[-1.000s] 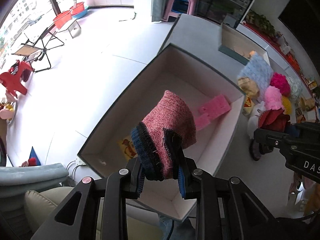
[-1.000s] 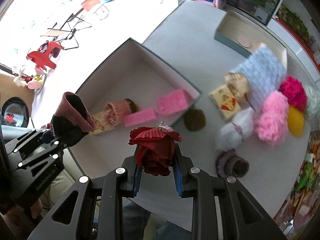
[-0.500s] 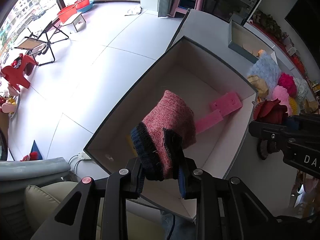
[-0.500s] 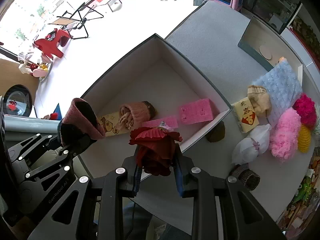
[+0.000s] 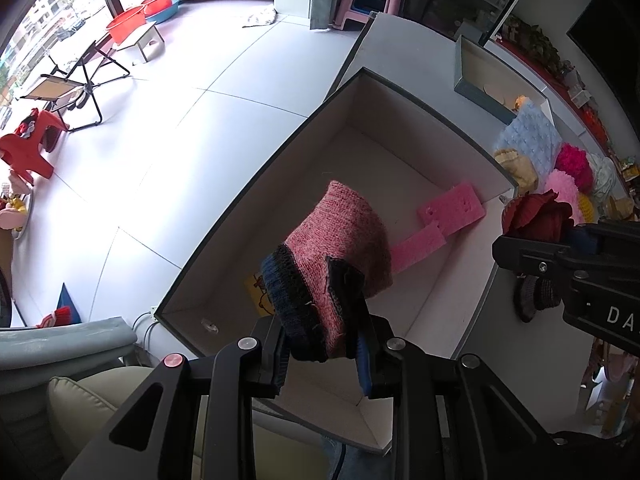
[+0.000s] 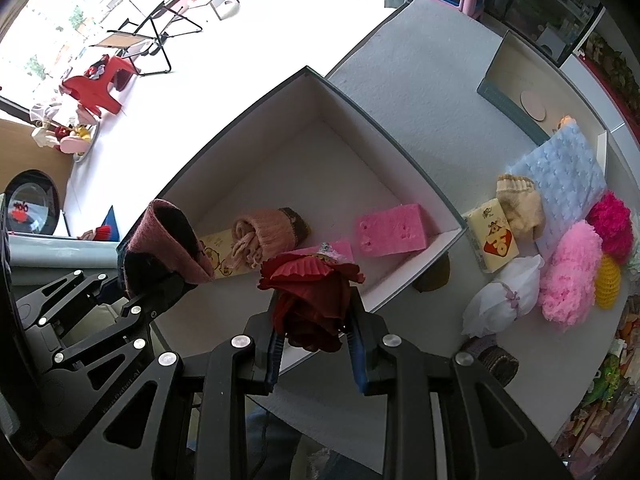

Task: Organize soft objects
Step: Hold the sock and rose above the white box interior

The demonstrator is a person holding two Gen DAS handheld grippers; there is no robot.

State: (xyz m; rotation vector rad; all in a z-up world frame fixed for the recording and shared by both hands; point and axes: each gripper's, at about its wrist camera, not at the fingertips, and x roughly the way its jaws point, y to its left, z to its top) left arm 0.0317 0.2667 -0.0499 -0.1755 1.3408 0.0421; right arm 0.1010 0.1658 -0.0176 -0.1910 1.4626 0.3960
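On the grey bench (image 6: 420, 80) a large open white box (image 6: 248, 144) is sitting with its near corner toward the cameras. Lying on the box floor are a pink sponge block (image 6: 392, 230), a rolled pink knit piece (image 6: 266, 236) and a yellow printed packet (image 6: 218, 250). Right of the box, a light blue blanket (image 6: 560, 176), fluffy pink pompoms (image 6: 570, 276), a white pouch (image 6: 502, 302) and a second yellow printed packet (image 6: 494, 242) are resting close together on the bench. Above the box's near left side, the left tool (image 5: 324, 354) is clamping a pink knit sock with a dark cuff (image 5: 336, 248). Above the near wall of the box, the right tool (image 6: 316, 350) is gripping a dark red fabric flower (image 6: 312, 300).
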